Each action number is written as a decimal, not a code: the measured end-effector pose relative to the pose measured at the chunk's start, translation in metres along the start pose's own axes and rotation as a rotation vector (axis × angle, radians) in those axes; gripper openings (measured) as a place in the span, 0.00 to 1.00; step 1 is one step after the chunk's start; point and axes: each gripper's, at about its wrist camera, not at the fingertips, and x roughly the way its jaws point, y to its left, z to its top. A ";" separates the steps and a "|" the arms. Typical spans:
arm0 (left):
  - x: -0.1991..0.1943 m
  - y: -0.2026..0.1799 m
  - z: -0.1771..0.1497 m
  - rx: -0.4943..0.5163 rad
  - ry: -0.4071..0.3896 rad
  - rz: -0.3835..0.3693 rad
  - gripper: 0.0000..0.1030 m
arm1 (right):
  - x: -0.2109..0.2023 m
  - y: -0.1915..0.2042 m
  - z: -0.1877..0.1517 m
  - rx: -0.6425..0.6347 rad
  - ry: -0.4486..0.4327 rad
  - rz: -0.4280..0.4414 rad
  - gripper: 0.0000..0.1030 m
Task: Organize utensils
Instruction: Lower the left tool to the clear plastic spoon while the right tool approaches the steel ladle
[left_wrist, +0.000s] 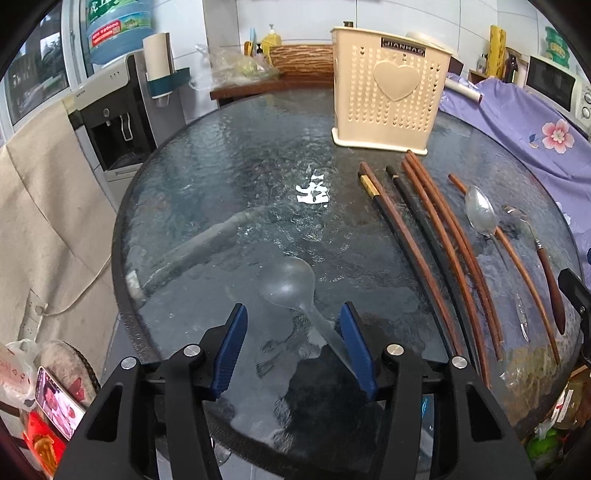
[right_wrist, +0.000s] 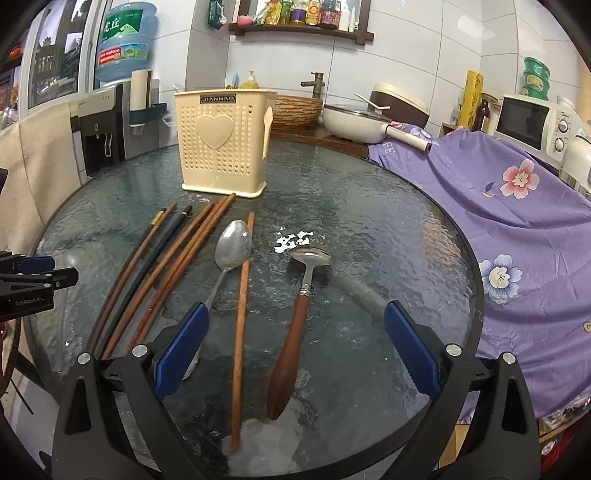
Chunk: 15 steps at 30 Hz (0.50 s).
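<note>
A cream utensil holder (left_wrist: 388, 99) with a heart stands at the far side of the round glass table (left_wrist: 221, 177); it also shows in the right wrist view (right_wrist: 221, 144). My left gripper (left_wrist: 293, 314) is open around a translucent spoon (left_wrist: 290, 282), whose handle runs beside the right pad. Several chopsticks (left_wrist: 443, 236), a metal spoon (left_wrist: 480, 218) and a wooden-handled fork (left_wrist: 546, 266) lie to the right. My right gripper (right_wrist: 295, 321) is open above the wooden-handled fork (right_wrist: 291, 339), a single chopstick (right_wrist: 242, 314) and the metal spoon (right_wrist: 232, 247).
A water dispenser (left_wrist: 110, 122) stands left of the table. A purple flowered cloth (right_wrist: 509, 206) covers things at the right, with a microwave (right_wrist: 532, 125) behind. A cream pot (right_wrist: 354, 122) and woven basin (right_wrist: 295, 109) sit on the counter behind the holder.
</note>
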 end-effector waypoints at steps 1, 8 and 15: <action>0.000 0.000 0.001 -0.002 -0.001 0.001 0.47 | 0.003 -0.002 0.001 0.003 0.011 -0.001 0.91; 0.007 -0.002 0.011 -0.007 0.005 0.013 0.41 | 0.018 -0.012 0.005 0.028 0.046 0.011 0.91; 0.013 -0.007 0.020 -0.001 0.010 0.009 0.35 | 0.036 -0.018 0.011 0.049 0.096 0.030 0.90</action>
